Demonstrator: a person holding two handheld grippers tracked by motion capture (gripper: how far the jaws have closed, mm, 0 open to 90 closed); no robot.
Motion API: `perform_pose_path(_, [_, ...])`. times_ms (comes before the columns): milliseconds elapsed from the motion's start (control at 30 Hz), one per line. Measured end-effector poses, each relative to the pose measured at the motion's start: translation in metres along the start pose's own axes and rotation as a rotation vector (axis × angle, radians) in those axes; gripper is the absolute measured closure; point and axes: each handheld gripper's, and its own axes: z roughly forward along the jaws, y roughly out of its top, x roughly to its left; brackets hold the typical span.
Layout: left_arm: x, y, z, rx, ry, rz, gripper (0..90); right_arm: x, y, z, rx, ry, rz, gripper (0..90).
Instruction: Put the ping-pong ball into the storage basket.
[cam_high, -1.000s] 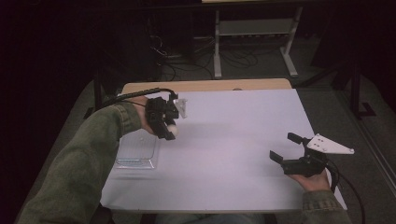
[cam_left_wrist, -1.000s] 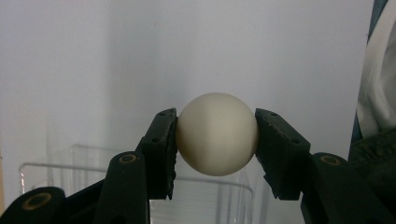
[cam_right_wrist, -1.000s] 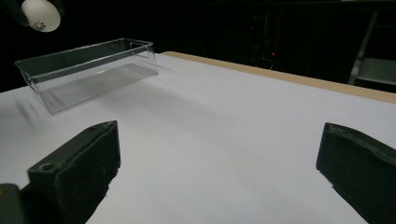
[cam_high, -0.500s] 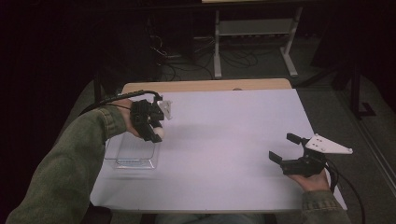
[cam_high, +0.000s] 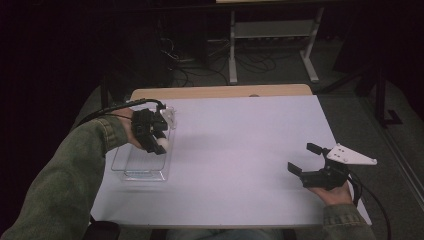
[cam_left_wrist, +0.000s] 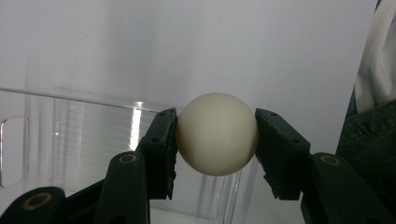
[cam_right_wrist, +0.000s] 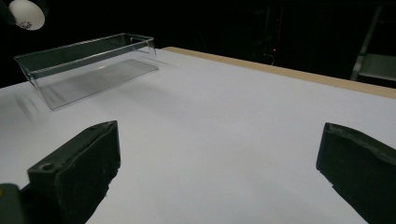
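Observation:
A white ball (cam_left_wrist: 217, 133) sits squeezed between the two black jaws of my left gripper (cam_high: 157, 142), which is shut on it. That gripper hangs over the right rim of a clear plastic bin (cam_high: 142, 159) at the table's left side. In the right gripper view the ball (cam_right_wrist: 27, 14) hangs at the top left, above the bin (cam_right_wrist: 88, 65). My right gripper (cam_high: 304, 159) rests low near the table's right front, its jaws wide open and nothing between them.
The white tabletop (cam_high: 240, 150) stretches between the two grippers, with a wooden strip (cam_high: 220, 92) along its far edge. Beyond the table stand a metal shelf frame (cam_high: 272, 35) and cables on a dark floor.
My left gripper has carried the ball leftward and toward me, from the table's far left to above the bin's right rim. The right gripper has stayed put.

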Motion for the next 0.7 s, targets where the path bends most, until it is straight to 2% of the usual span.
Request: perform_pose_path(700, [0.000, -0.027, 0.006, 0.011, -0.003, -0.048, 50.8, 0.000, 0.000, 0.000, 0.005, 0.002, 0.000, 0.0])
